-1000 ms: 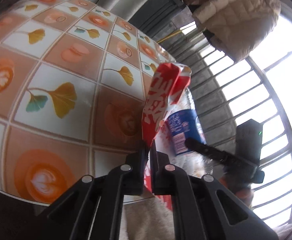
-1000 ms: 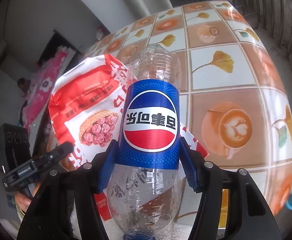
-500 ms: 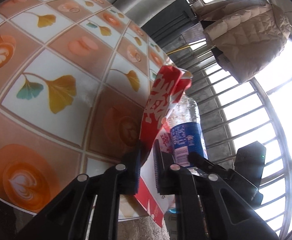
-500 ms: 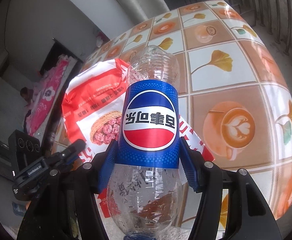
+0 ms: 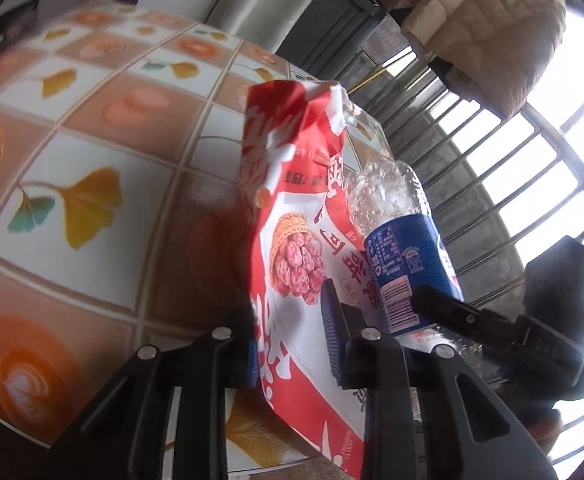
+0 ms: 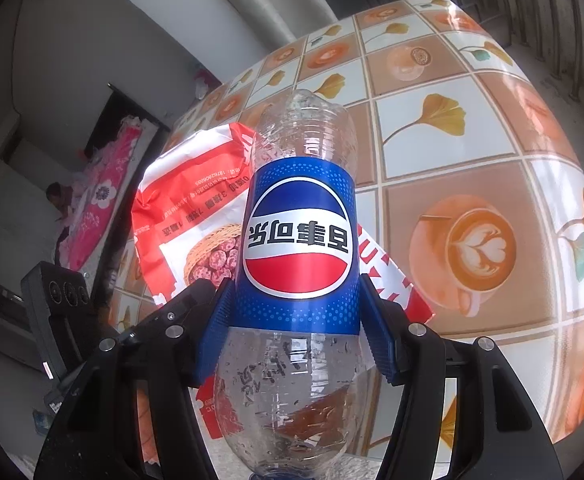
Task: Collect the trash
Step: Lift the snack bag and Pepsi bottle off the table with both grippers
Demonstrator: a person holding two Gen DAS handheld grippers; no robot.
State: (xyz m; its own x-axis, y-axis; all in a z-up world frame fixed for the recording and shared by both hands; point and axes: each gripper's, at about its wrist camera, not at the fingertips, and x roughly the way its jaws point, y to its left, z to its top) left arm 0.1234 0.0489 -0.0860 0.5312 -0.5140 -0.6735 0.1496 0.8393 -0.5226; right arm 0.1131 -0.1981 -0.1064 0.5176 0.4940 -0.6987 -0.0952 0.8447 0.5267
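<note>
Trash here means two pieces, held side by side above the near edge of the tiled table [image 6: 452, 184]: an empty clear cola bottle [image 6: 298, 248] with a blue label, and a red and white snack bag [image 5: 292, 240]. The bottle looks light and springy; its thin wall would dent under a hard squeeze and its beaded surface seems a little slick, so the labelled waist is the sensible place to hold it. That is where the right gripper [image 6: 298, 336] has it, blue pads pressed to either side of the label, the bottle lying along the fingers with its rounded end pointing out over the table. The bag is thin crinkled film, limp and nearly weightless, likely to fold or slide rather than resist, and best pinched flat across a doubled edge near its lower part. The left gripper [image 5: 292, 340] straddles that lower part, but its jaws are opening, and the near pad stands clear of the film, so I judge the bag is being let go, not held; whether the far pad touches it I cannot tell. Both tools tilt downward toward the table edge, close together, the right one showing at the left tool's side. A pale quilted jacket [image 5: 480, 28] hangs by the barred window [image 5: 532, 184] beyond.
</note>
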